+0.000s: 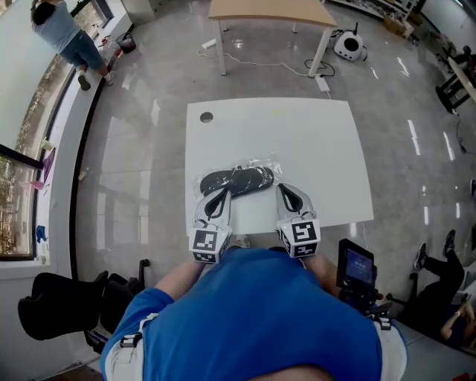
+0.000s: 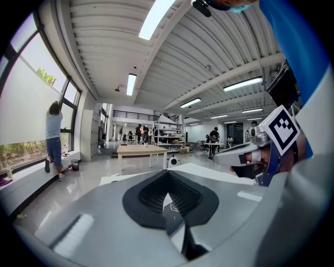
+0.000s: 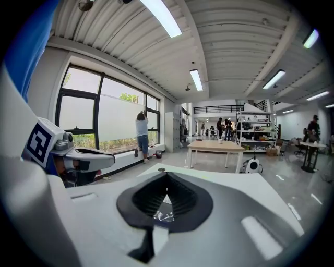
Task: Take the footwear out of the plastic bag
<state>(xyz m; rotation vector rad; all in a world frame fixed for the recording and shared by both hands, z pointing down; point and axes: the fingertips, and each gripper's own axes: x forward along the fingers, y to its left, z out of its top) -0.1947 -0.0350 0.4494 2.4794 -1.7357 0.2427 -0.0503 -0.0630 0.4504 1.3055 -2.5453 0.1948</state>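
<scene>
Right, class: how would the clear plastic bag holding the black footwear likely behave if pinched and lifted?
The plastic bag looks crinkled and thin, so probably floppy and light. Its glossy film may be slippery. The flat footwear inside would likely weigh it down and slide about.

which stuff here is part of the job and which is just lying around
Part of the job:
- black footwear
- clear plastic bag around it
- left hand-held gripper, shut
- right hand-held gripper, shut
- white table that the bag lies on

Just lying about:
- small dark round thing at the table's far corner
- wooden table
- power strip on the floor
- screen
</scene>
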